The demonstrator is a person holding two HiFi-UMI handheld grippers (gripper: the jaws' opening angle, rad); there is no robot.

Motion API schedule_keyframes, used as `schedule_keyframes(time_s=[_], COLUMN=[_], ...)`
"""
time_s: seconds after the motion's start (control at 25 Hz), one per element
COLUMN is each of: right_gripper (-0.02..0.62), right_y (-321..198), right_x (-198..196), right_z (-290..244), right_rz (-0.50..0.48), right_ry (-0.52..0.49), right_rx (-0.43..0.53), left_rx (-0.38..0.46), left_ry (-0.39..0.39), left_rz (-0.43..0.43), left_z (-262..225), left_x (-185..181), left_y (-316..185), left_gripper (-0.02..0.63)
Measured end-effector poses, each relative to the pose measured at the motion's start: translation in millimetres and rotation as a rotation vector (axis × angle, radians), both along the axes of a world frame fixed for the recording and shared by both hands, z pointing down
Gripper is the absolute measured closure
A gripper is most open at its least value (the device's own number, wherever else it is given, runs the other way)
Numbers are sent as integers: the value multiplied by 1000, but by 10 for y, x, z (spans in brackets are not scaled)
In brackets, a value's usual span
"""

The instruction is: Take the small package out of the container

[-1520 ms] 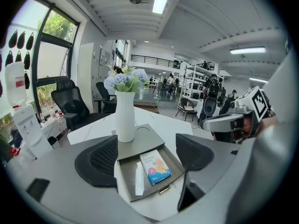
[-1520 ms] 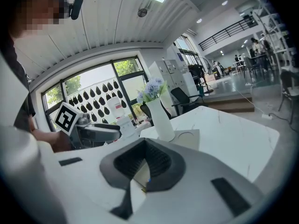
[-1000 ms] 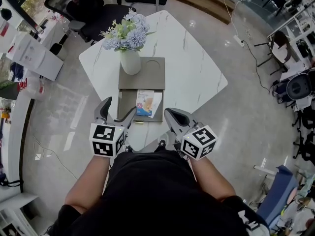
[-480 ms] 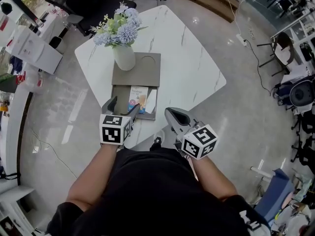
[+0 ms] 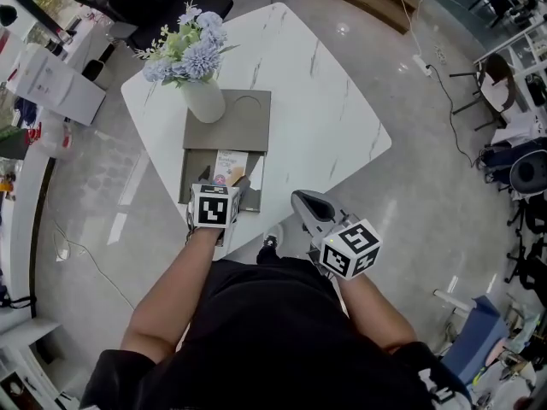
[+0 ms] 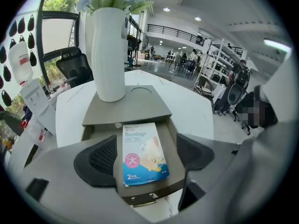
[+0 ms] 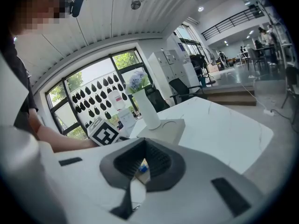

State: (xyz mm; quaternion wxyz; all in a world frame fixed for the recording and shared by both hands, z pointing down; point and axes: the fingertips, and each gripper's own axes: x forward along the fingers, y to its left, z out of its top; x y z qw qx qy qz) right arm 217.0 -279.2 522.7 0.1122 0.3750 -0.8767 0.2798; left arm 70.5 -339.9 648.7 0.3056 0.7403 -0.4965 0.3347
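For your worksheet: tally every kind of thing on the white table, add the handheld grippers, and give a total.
vase of flowers: 1
drawer container: 1
bandage package: 1
grippers: 2 (left gripper, right gripper)
Total: 5

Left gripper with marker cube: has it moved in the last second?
Yes. The left gripper moved forward over the grey open drawer, jaws apart above the blue bandage package.
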Motion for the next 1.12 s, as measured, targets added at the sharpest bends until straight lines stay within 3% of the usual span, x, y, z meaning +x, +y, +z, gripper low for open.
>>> schedule_keyframes(time_s=[0.6, 1.12], right_gripper=[595, 595], right_y=[-129, -82], right_x=[260, 371], right_z=[214, 249], right_rz=[6, 45], right_ry=[-1, 6], right_rx=[-54, -64], left_rx=[-165, -266], left_ry=[-107, -127], left_rz=[-51, -15], left_z=[752, 804], left_x=[-3, 22], left_y=[-63, -49], left_gripper=[193, 175])
